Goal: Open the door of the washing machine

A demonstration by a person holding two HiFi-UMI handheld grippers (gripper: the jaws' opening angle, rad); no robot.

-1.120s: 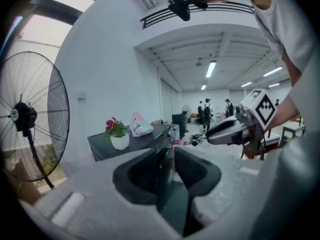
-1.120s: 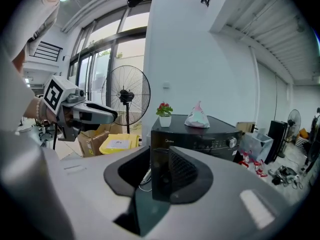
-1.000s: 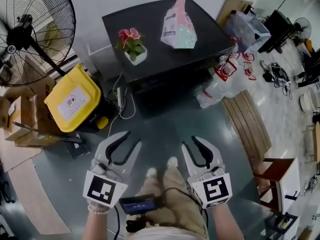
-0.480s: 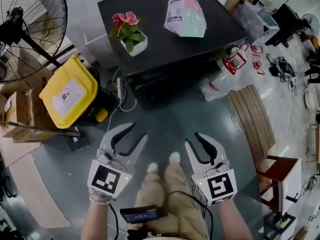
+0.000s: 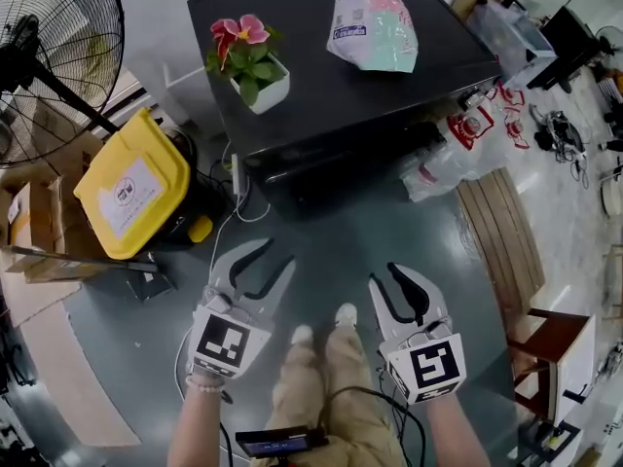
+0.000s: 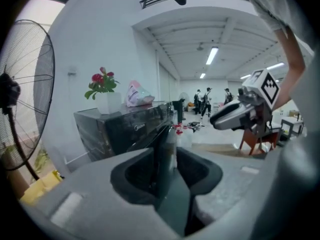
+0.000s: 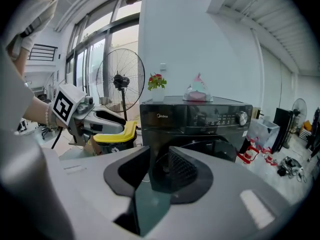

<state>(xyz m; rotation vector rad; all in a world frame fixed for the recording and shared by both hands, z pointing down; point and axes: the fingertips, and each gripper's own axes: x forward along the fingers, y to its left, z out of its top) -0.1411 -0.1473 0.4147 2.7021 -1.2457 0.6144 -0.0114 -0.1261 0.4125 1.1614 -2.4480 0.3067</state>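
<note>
The black front-loading washing machine (image 5: 331,86) stands ahead of me, with its round door (image 7: 212,151) closed below the control panel. A potted flower (image 5: 251,66) and a pink-and-green bag (image 5: 375,22) rest on its top. Both grippers hang over the floor, well short of the machine. My left gripper (image 5: 273,258) has just been opening and its jaws stand wide with nothing between them. The right gripper (image 5: 384,276) is open by a narrower gap, also empty. In the left gripper view the machine (image 6: 125,129) appears at an angle, with the right gripper (image 6: 235,115) beside it.
A yellow-lidded bin (image 5: 131,183) and a large standing fan (image 5: 49,56) are left of the machine. White jugs and bags (image 5: 443,163) lie at its right. A wooden pallet (image 5: 496,241) and a chair (image 5: 545,343) stand further right. My shoes (image 5: 321,324) are between the grippers.
Both grippers have sunk lower and sit lower in the head view. The left jaws have spread slightly wider. The right jaws look the same.
</note>
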